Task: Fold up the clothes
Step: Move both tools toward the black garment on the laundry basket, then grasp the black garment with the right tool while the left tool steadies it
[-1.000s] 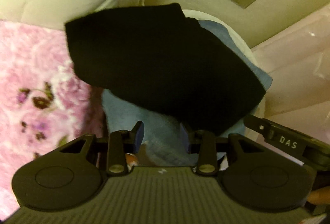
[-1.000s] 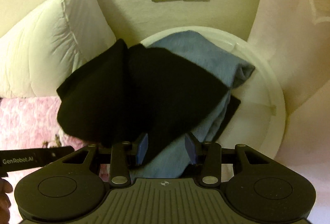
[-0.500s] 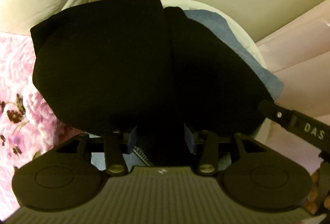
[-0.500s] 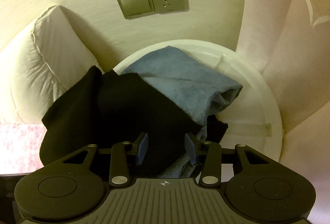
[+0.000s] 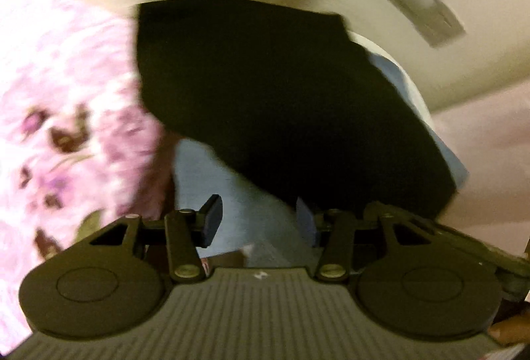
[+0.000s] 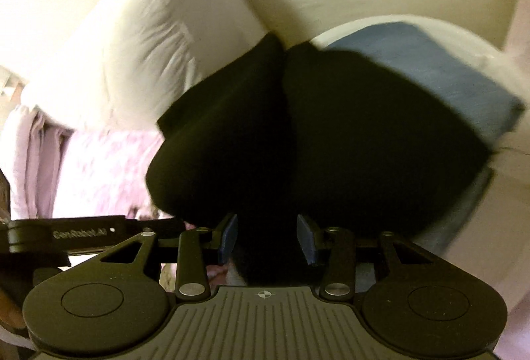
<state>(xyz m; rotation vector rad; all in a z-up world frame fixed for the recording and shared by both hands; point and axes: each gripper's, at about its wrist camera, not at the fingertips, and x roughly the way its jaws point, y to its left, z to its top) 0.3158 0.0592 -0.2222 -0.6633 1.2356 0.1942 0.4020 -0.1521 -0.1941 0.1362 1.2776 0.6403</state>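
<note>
Black cloth (image 6: 331, 141) over blue cloth (image 5: 245, 210), soft, limp, light; best pinched at a folded edge; left gripper (image 5: 255, 220) and right gripper (image 6: 266, 239) both spread, empty.

Black garment (image 5: 281, 101) over blue cloth (image 5: 245, 207), beside floral blanket (image 5: 66, 114)

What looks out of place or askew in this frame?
The black garment is not lying square: it sits on the blue cloth in the white basin with one side spilling over the rim onto the pink floral blanket. Both views are motion-blurred. Nothing looks damaged.
</note>
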